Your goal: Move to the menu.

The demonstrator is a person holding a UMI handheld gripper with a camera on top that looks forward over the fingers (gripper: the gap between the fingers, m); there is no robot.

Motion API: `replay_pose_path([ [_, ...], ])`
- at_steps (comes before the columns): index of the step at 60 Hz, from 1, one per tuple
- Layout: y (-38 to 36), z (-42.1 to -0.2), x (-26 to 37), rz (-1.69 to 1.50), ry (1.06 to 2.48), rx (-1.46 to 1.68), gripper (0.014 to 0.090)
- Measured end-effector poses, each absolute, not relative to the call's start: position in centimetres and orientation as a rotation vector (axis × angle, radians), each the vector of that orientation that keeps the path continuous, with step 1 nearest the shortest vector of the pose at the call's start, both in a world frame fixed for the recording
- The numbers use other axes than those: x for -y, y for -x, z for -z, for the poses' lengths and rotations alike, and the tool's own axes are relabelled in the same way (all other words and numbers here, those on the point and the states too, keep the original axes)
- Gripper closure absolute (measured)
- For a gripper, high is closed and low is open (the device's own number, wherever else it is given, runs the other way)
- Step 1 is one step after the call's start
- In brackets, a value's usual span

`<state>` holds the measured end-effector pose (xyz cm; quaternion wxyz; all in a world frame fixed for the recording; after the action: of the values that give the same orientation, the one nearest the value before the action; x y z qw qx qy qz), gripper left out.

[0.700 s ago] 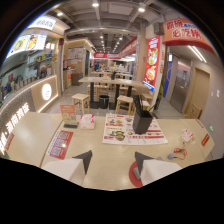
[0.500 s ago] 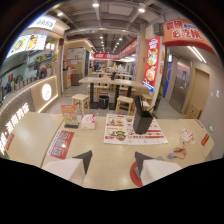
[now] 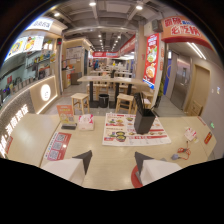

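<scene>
Menu (image 3: 131, 129): flat on pale table (image 3: 35, 137), beyond the tongs (image 3: 113, 159). Tongs released, holding nothing. Black utensil holder (image 3: 144, 120) stands on menu's right part.

I am looking at the menu (image 3: 131, 131), which is lying flat on the pale tabletop, well beyond the fingertips and slightly off toward the right finger's side. It is showing as a wide laminated sheet, white in the middle with a red border, and it is carrying small photographs of dishes and bowls arranged in rows, with lines of print too small for me to read. Its long edge is running across the table. A dark box is standing on its far right portion, covering that corner.
</scene>
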<state>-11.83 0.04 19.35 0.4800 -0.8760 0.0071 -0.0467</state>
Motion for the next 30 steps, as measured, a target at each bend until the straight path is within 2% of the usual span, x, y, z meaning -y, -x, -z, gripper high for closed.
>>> replay_pose_path([
  [9, 11.0, -17.5, -4.2, 0.085, 2.156, -0.001, 0.0203],
  [30, 8.6, -9.4, -17.8, 0.051, 2.222, 0.041, 0.0203],
])
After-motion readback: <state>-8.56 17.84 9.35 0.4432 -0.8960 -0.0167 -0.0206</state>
